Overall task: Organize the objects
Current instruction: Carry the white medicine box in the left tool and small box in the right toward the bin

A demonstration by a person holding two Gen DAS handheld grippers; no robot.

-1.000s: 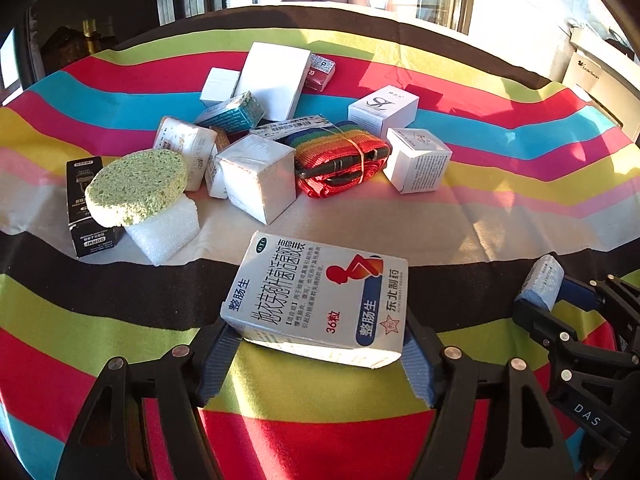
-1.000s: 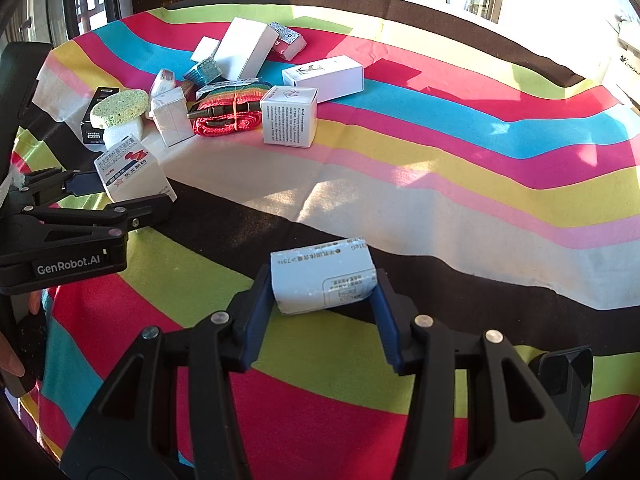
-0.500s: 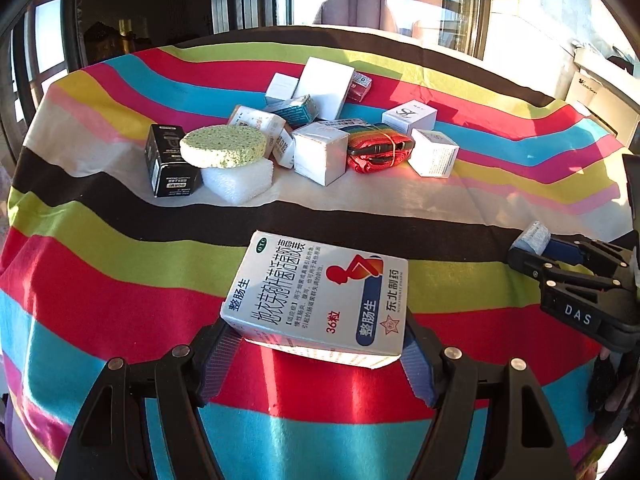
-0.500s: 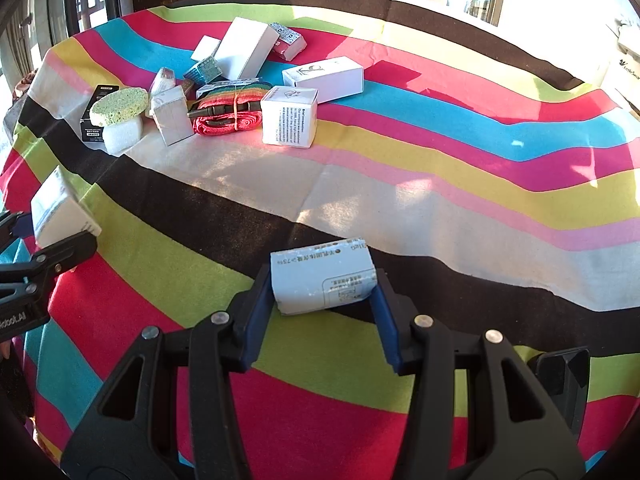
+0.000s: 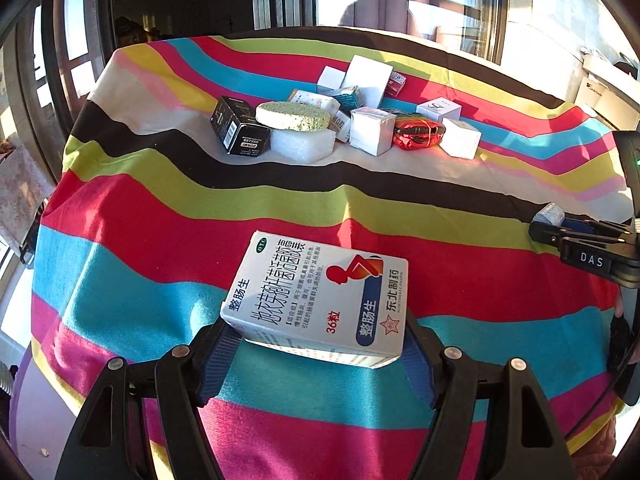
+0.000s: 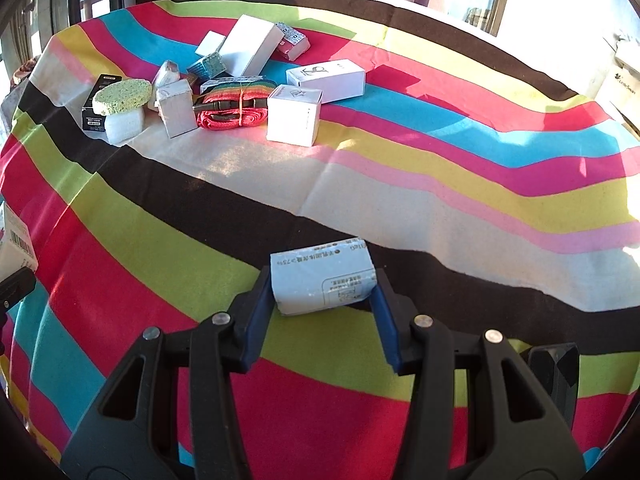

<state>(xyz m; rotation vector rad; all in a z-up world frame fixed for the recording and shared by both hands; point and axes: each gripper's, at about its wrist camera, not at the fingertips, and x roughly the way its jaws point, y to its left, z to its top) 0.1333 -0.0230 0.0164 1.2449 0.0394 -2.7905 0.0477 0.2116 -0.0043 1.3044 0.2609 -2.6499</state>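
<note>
Both claws angle downward; left claw [image 5: 316, 344] grips medicine box [image 5: 320, 300].

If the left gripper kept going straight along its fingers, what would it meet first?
Most likely bare striped tablecloth; the left gripper, shut on the medicine box, tilts downward, well short of the clutter. Depth is uncertain.

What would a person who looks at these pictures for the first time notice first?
First, the bright striped tablecloth covering the whole table. Then the white medicine box with a red figure clamped in the left gripper, and the cluster of small boxes and a green round sponge at the far side.
</note>
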